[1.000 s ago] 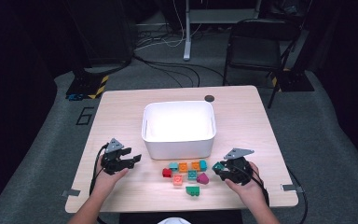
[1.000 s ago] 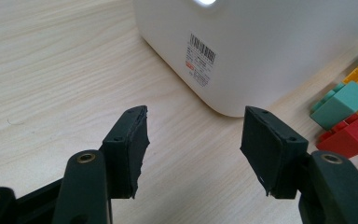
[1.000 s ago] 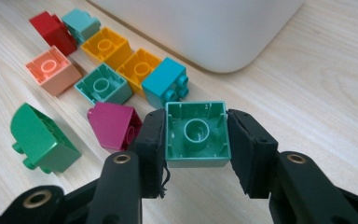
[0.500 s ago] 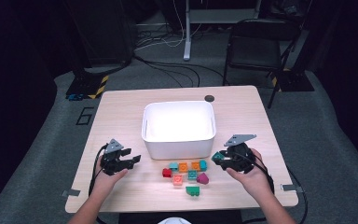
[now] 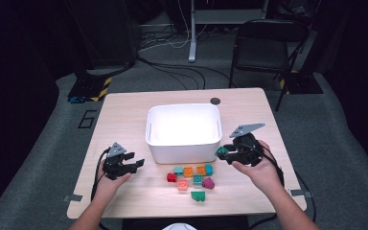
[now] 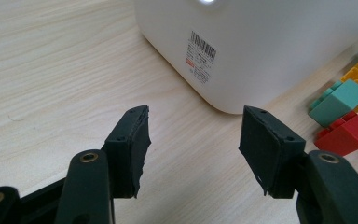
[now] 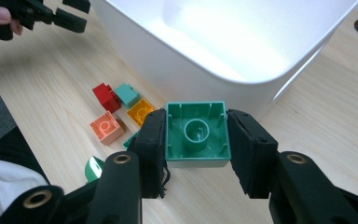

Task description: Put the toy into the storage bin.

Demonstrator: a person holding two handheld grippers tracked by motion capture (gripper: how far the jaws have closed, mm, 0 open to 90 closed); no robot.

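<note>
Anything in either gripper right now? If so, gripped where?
The right gripper holds a green block, pads clamped on two opposite side walls, hollow underside facing its camera. The left gripper is open and holds nothing.

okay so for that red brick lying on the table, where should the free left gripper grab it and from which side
Judging by its shape, grip the red brick across its two flat side walls, coming straight down from above. The teal brick crowds its far side, so the left gripper should set its open jaws across the clearer sides.

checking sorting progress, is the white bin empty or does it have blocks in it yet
Empty as far as visible: the white bin shows a bare bright interior in the high view; the green block sits in the right gripper, outside it.
</note>
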